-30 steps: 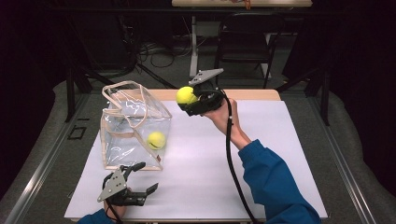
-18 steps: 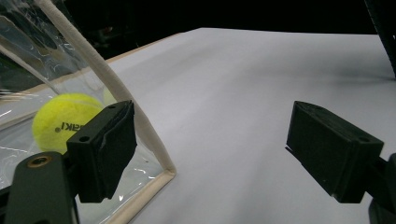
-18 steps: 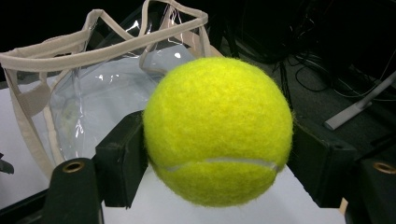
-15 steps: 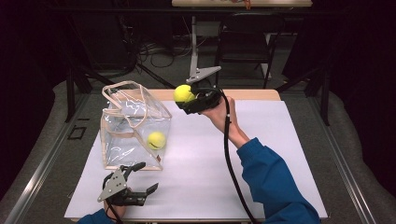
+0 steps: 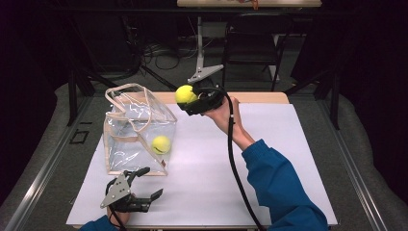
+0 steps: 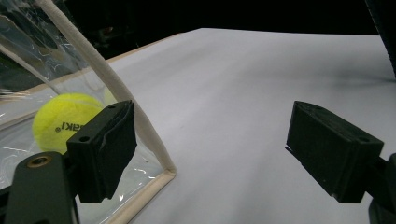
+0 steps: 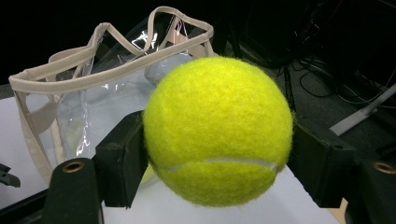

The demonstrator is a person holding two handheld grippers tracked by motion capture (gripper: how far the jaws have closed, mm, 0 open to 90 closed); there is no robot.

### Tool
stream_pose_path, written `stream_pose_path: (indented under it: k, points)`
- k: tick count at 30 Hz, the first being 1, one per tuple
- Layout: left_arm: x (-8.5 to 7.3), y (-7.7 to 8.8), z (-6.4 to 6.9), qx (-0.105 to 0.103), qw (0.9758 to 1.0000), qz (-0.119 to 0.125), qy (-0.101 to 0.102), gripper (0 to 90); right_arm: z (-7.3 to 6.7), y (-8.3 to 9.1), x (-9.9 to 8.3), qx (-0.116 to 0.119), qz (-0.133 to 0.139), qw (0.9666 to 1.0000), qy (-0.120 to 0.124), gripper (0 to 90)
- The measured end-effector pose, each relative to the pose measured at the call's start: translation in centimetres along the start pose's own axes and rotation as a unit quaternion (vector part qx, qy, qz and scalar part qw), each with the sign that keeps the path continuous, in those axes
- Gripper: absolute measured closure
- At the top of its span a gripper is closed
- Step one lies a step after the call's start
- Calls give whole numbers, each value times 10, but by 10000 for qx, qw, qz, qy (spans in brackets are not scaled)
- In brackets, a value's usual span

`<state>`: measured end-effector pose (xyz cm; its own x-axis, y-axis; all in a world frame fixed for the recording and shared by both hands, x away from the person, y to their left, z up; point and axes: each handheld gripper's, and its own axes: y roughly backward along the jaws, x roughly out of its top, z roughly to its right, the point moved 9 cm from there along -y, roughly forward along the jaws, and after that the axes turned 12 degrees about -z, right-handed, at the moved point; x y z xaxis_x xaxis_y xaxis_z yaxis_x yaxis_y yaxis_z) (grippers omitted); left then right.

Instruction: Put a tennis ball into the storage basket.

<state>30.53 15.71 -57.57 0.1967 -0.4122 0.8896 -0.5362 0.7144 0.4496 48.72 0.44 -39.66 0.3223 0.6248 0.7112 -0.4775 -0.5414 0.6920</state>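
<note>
Yellow felt tennis ball (image 7: 218, 130) sits clamped across its middle in my right hand-held gripper (image 5: 192, 99), held above the worktop's far edge beside the clear bag (image 5: 137, 130). Light, springy, grippy, I reckon. Left hand-held gripper (image 5: 144, 185) gapes, holding nothing, at the near-left corner.

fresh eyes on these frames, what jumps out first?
The yellow tennis ball clamped in the right claw, held up above the table's far edge, just right of the clear bag. A second tennis ball lies inside that bag at the table's left. The left claw sits open near the front edge, empty.
</note>
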Motion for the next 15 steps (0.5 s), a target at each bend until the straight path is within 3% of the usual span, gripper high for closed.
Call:
stream_pose_path:
  k: [15]
  points:
    - [0,1,0,-6,10000,6,3,158,-4,-2,11,33,-23,10000,62,264]
